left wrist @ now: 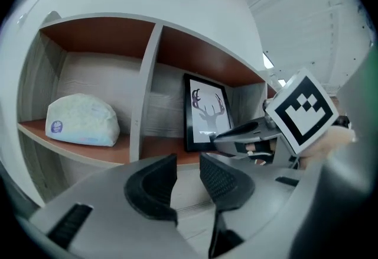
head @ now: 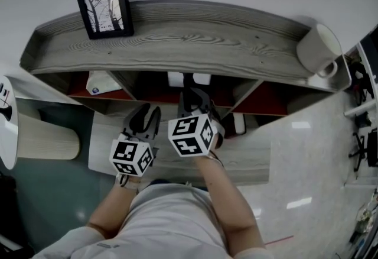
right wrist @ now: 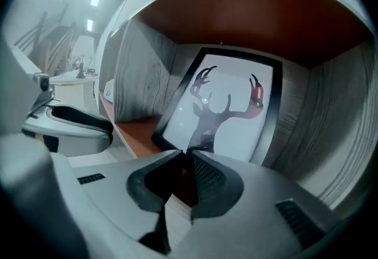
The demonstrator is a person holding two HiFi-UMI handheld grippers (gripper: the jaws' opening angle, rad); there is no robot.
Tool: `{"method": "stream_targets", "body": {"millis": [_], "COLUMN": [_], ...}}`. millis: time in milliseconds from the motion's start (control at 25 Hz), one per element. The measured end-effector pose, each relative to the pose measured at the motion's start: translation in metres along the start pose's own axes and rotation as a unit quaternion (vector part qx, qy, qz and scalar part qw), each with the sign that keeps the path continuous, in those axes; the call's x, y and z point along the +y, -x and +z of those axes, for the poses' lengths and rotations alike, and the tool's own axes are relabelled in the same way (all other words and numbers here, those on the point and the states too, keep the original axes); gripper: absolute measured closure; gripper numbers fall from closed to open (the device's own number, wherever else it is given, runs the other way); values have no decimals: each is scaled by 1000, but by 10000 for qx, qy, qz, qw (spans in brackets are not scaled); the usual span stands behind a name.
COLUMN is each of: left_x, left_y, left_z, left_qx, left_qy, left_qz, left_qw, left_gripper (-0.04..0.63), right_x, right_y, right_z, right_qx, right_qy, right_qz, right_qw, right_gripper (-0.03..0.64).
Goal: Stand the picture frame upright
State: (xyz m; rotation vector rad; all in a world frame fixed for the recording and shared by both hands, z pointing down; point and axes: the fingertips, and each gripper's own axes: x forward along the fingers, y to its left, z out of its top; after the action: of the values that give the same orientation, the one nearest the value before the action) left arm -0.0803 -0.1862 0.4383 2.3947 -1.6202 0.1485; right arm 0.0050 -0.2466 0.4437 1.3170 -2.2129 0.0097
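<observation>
A black picture frame with a deer print stands leaning against the back wall of the middle cubby. My right gripper reaches into that cubby, and its jaws are closed at the frame's lower edge. From the left gripper view its fingers lie across the frame's bottom right corner. My left gripper hangs open and holds nothing, in front of the shelf and to the left of the right one. In the head view both grippers are below the shelf's top board, and the deer frame is hidden.
A second black frame with a tree print stands on the grey wooden shelf top, and a white mug lies at its right end. A white padded bundle fills the left cubby. A divider separates the cubbies.
</observation>
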Motion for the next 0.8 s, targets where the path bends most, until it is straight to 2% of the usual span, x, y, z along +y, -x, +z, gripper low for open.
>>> {"method": "stream_targets", "body": {"millis": [800], "left_x": [3], "left_y": [17], "left_z": [-16], "left_qx": [150], "left_qy": [105], "left_qz": [-26], "left_qw": [9998], "left_gripper": [468], "right_x": [-7], "right_y": [-13], "right_z": [4], "right_qx": [38], "right_qy": [244], "right_qz": [-121], "right_qw": [9996], "right_gripper": [561]}}
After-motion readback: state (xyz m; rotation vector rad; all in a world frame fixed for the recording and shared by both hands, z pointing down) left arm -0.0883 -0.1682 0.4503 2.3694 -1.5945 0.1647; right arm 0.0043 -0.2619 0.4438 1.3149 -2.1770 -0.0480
